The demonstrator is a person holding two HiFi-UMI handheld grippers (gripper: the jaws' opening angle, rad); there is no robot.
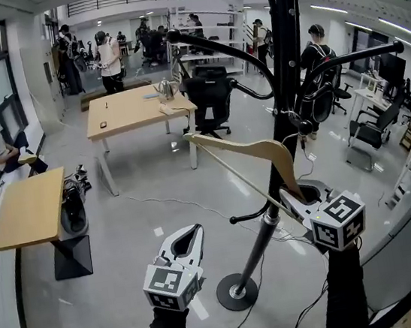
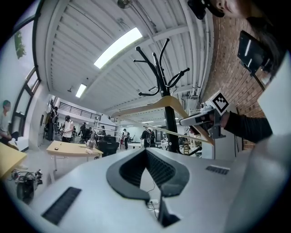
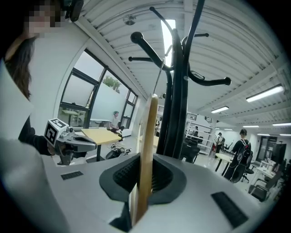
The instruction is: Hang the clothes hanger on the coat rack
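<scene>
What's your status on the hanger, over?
Left gripper shut, empty. Right gripper shut on light wooden clothes hanger, beside black metal coat rack; hook not confirmed on a peg. No obstruction seen.

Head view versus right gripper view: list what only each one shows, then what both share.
Only the head view: the round base of the coat rack on the floor, and the hanger's full shape with its lower bar. Only the right gripper view: the hanger edge-on between the right gripper's jaws, which are shut on its wood. Both: the coat rack, the hanger, the left gripper and the wooden table by the window.
</scene>
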